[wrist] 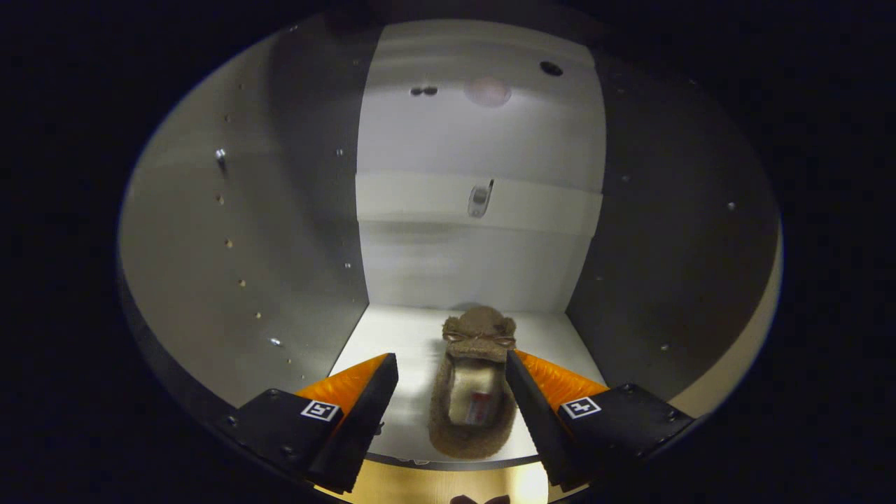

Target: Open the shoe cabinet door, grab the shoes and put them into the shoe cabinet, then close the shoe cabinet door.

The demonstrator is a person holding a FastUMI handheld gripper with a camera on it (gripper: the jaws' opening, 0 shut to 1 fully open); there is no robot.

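A brown fuzzy slipper (474,388) is seen lying on the white shelf (406,336) inside the shoe cabinet (245,231), toe pointed toward the back panel (476,140) and heel toward the shelf's front edge. A small bow is visible across its top, and a label can be made out inside its opening, though it is too small to be read.

The gripper (451,364) is held wide open around the slipper. The right finger lies just beside the slipper's right side, possibly touching it; contact cannot be confirmed. The left finger stands well apart from the slipper, with bare shelf showing between them. Nothing is gripped.

Relative to the slipper, the cabinet's grey side walls rise to either side, dotted with rows of small holes. Behind and above the slipper, a pale crosspiece (479,203) spans the back panel, and a small metal fitting (480,199) is fixed at its middle.
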